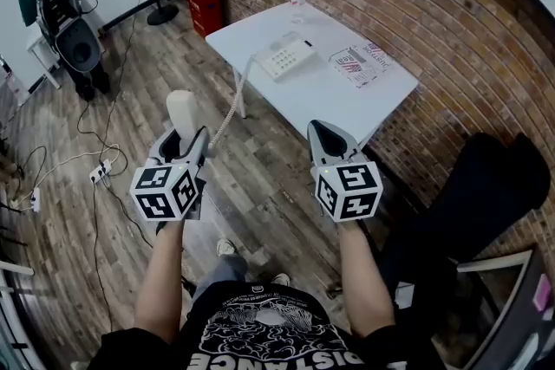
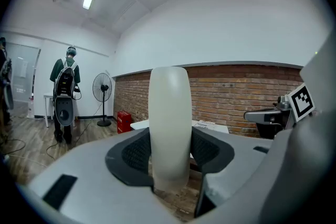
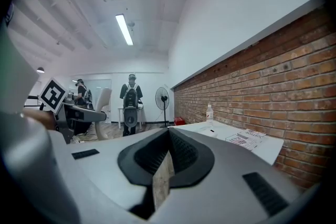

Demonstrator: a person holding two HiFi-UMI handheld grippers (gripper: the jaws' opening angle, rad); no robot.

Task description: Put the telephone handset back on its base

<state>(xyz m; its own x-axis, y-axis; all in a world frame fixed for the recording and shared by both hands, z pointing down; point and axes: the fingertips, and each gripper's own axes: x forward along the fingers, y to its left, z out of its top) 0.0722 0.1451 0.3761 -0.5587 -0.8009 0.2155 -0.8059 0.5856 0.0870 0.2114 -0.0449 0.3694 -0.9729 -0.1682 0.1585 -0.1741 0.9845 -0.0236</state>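
Overhead, in the head view, the left gripper [image 1: 186, 153] at 9 o'clock clamps the cream handset [image 1: 182, 115] upright, off the table. A coiled cord [image 1: 230, 110] runs toward 1 o'clock to the base [image 1: 286, 58] on the white table [image 1: 381, 100]. The right gripper [image 1: 328, 139] hangs at 3 o'clock. The left gripper view shows both pads pressing the handset's sides. In the right gripper view, the jaws meet at their tips, empty.
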